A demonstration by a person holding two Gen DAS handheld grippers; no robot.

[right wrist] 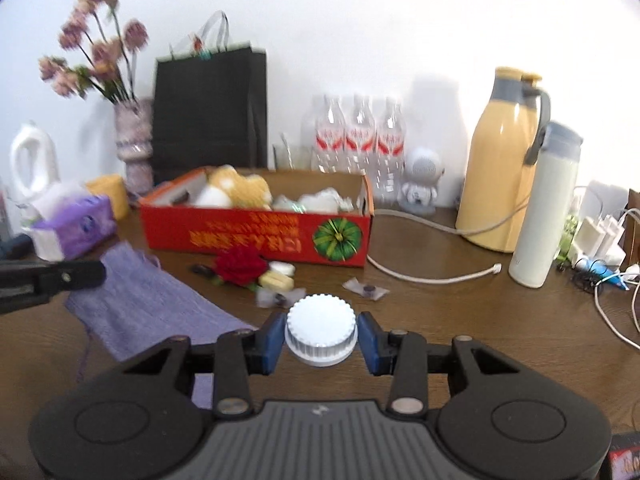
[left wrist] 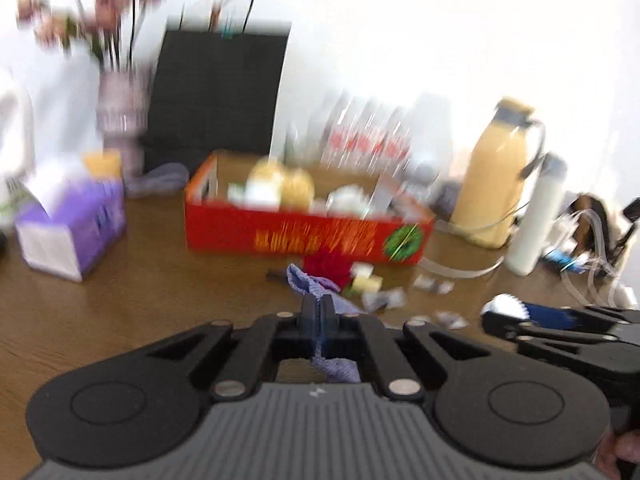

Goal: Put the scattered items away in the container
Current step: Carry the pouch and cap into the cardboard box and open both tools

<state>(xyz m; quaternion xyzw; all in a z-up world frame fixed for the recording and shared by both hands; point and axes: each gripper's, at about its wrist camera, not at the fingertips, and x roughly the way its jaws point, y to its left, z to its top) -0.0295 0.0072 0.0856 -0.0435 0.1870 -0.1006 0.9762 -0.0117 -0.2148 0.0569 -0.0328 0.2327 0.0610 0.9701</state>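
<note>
Left tongs [left wrist: 320, 308]: pressed fully together, pinching a fold of the purple knitted cloth [left wrist: 310, 284]; cloth runs up out of the tips and also hangs below them, between the linkage bars. In the right wrist view the same tongs enter from the left edge of the frame [right wrist: 96, 274], tip on the upper corner of the cloth [right wrist: 152, 312], the rest of which spreads across the brown surface [right wrist: 460, 320]. Right tongs [right wrist: 321, 334]: partly open, blue pads [right wrist: 273, 338] set against both sides of a white ribbed cap [right wrist: 321, 330], which sits centred between them at lower middle of the frame. From the left wrist view the right tongs with the cap [left wrist: 505, 307] show at the lower right, low over the surface. Red cardboard box [right wrist: 256, 236] stands beyond both tongs, mid-frame, already holding yellow and white soft items. Just in front of the box: a red fabric flower [right wrist: 240, 266], small pale blocks [right wrist: 276, 280] and clear-wrapped sweets [right wrist: 366, 289], loose on the surface between box and right tongs. Both tongs point forward and slightly downward toward the box. Left wrist view heavily motion-blurred. A fingertip shows at the lower right corner there [left wrist: 620, 452].
</note>
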